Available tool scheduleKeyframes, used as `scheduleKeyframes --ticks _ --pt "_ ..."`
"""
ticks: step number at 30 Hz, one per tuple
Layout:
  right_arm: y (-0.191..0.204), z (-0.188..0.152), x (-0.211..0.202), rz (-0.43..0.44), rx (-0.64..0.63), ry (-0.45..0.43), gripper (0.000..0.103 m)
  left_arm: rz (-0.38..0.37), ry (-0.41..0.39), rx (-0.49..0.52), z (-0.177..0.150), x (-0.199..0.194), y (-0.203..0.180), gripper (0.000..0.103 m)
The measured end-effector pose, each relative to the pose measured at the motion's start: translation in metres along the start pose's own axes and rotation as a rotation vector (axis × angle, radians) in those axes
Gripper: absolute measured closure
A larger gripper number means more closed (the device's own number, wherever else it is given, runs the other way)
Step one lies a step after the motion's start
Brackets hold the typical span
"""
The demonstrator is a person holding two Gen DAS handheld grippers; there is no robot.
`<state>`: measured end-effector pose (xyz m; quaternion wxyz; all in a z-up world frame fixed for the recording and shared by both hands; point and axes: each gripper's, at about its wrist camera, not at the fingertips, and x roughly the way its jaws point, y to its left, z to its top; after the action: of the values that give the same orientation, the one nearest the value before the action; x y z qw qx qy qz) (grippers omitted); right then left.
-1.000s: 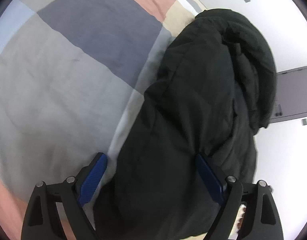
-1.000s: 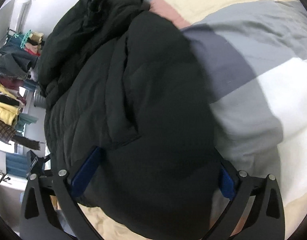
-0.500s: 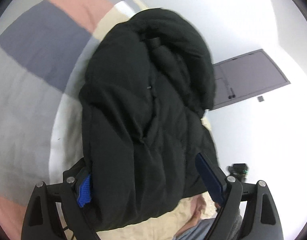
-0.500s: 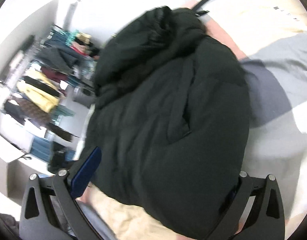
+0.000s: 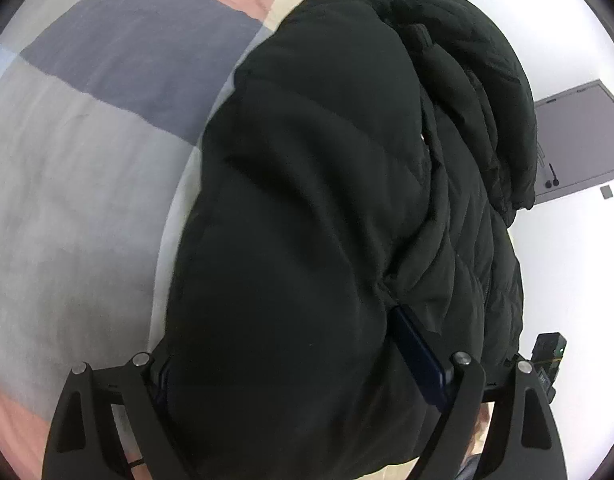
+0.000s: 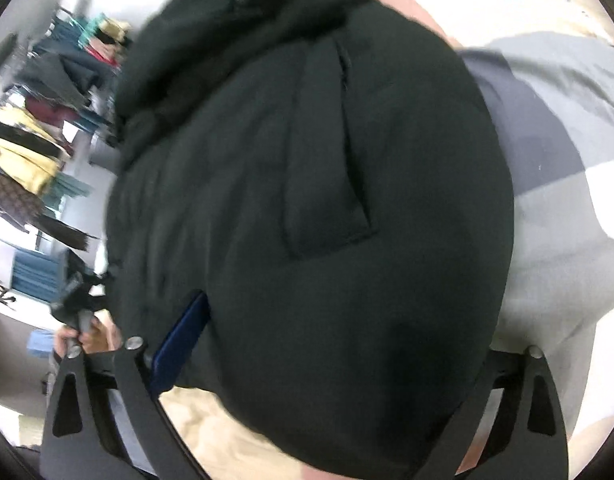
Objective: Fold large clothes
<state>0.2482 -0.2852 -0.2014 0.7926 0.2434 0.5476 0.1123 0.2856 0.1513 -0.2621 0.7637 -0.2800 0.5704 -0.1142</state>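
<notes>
A bulky black padded jacket (image 5: 327, 208) lies folded on a bed with a colour-block cover (image 5: 87, 152). My left gripper (image 5: 291, 364) has its jaws wide apart around the jacket's near end; the blue right pad (image 5: 421, 348) shows, the left pad is buried in fabric. In the right wrist view the same jacket (image 6: 327, 184) fills the frame. My right gripper (image 6: 335, 356) also straddles its near end, jaws wide; the blue left pad (image 6: 179, 344) presses the fabric, the right pad is hidden. Whether either grips it I cannot tell.
A grey door (image 5: 579, 140) stands in the white wall at right. A rack of hanging clothes (image 6: 31, 132) is at the left of the right wrist view. The other hand-held gripper (image 6: 75, 304) shows at lower left there.
Both grippers swung around the jacket's near end and closed in on it; the jacket bulks larger between the jaws. The right view turned toward the clothes rack.
</notes>
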Motion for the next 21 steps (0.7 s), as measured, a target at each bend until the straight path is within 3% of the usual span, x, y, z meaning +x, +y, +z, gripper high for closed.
scheduleKeyframes --ticks 2,6,9,12,17,21 --pt "0.0 0.0 -0.002 0.008 -0.001 -0.007 0.015 -0.027 -0.005 0.017 -0.001 -0.002 -0.005 0.014" --pt "0.008 0.001 -0.017 0.056 -0.042 -0.057 0.047 -0.149 -0.024 0.036 -0.007 -0.016 -0.015 0.025" --pt "0.019 -0.001 -0.033 0.088 -0.085 -0.115 0.064 -0.264 -0.057 0.075 -0.013 -0.034 -0.027 0.03" --pt "0.028 -0.003 -0.051 0.138 -0.123 -0.179 0.071 -0.278 -0.076 0.112 -0.018 -0.039 -0.037 0.032" --pt "0.021 -0.006 -0.043 0.084 -0.083 -0.146 0.079 -0.122 -0.061 0.105 -0.022 -0.019 -0.041 0.076" --pt "0.032 -0.007 -0.053 0.093 -0.092 -0.18 0.088 -0.204 -0.112 0.06 -0.028 -0.037 -0.039 0.091"
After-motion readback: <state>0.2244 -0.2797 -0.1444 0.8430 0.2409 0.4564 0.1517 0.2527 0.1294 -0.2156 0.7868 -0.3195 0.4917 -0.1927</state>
